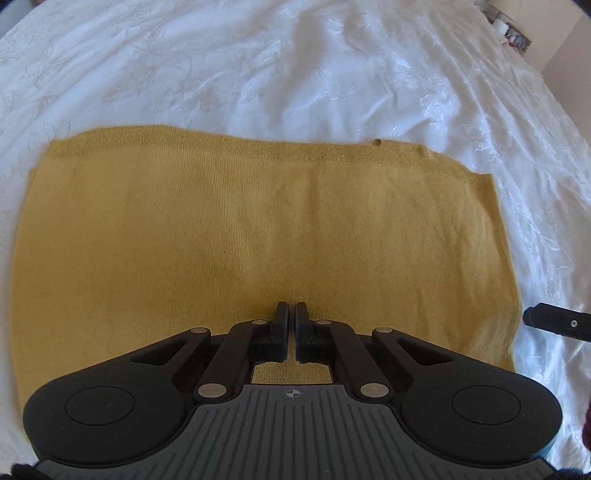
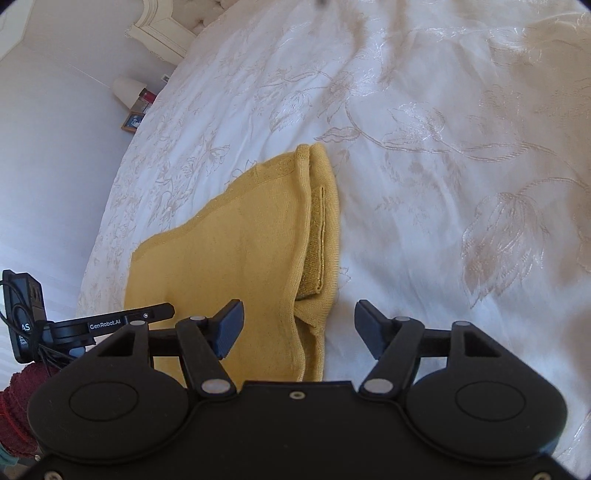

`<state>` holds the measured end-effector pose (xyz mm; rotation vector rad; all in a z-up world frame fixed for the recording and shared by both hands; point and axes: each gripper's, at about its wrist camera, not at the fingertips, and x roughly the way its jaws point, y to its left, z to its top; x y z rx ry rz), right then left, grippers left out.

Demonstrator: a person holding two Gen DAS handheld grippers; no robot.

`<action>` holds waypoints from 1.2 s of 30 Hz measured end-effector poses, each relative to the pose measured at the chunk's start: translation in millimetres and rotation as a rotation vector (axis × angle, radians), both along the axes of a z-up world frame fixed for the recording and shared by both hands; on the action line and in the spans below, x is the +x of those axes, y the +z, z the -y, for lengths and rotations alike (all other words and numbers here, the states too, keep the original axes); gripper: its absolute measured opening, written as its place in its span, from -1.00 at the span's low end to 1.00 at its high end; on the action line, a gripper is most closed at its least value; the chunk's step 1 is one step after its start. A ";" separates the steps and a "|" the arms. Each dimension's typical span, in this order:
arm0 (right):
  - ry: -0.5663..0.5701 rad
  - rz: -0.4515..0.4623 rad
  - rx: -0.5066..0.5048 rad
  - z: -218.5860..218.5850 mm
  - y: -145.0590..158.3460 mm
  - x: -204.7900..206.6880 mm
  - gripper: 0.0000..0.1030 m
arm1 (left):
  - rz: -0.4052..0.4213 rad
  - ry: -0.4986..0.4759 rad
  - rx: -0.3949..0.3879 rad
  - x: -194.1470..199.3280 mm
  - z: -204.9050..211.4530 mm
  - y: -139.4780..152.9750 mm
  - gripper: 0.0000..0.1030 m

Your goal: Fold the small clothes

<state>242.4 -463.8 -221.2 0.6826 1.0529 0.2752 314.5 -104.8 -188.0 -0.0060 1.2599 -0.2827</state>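
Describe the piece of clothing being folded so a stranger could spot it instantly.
Start at the white bedspread with pale flower stitching. The garment lies flat on it near the edge: mustard-yellow knit, folded into a rough rectangle. It is the only coloured cloth there.

A white bedspread (image 2: pixel 424 155) with a woven floral pattern is spread over the bed and is creased in places. Beside the bed, a pale wall (image 2: pixel 55 166) is seen. A cream headboard (image 2: pixel 159 29) is set against it. Near the bed's edge, a white lampshade (image 2: pixel 127 89), a red box (image 2: pixel 147 98) and a small framed picture (image 2: pixel 133 122) are grouped closely together.
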 end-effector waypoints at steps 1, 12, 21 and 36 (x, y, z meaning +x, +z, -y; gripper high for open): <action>0.004 -0.001 0.004 0.1 -0.7 0.2 0.38 | -0.010 0.008 -0.011 1.8 -1.3 -5.7 -0.95; 0.057 -0.044 0.128 -7.2 -33.0 32.9 0.45 | -0.050 0.024 -0.027 15.7 -0.3 -16.2 -0.96; 0.034 -0.064 0.130 -18.3 -38.9 58.5 -0.26 | -0.048 0.045 -0.052 9.8 -7.5 -7.5 -0.96; 0.039 -0.069 -0.004 -34.4 -7.9 54.5 -0.48 | -0.089 0.068 -0.145 -59.5 -29.8 -8.9 -0.95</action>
